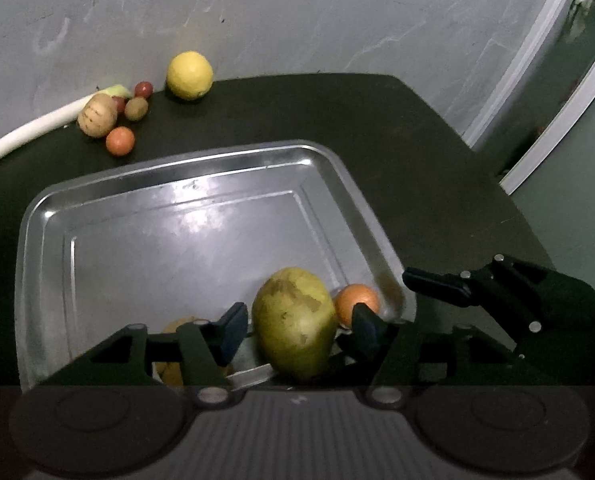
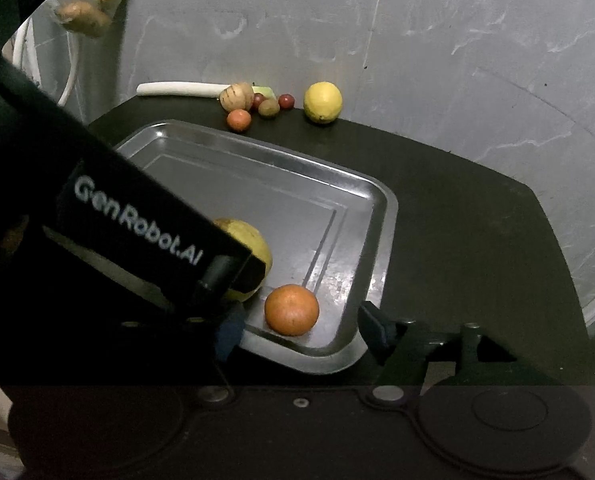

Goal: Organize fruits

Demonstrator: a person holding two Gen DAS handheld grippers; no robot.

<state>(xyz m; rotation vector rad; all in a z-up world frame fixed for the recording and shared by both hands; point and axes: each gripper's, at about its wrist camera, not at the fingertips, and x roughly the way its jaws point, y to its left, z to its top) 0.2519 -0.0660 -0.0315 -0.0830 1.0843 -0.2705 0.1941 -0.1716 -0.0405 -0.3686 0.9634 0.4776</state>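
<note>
One text can be read: "GenRobot.AI", printed in pale letters on the black body of the left gripper (image 2: 137, 224), seen in the right wrist view. The lettering is set slanting from about ten o'clock down toward four o'clock. No other label, number or sign is legible in either view.

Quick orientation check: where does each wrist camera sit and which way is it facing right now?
Left wrist: on the left gripper, angled down over the metal tray; its fingers flank the mango; the right gripper shows at right.
Right wrist: on the right gripper, angled down at the tray's near corner and the orange; the left gripper's body fills the left.
Shared: tray, mango, orange, lemon.
</note>
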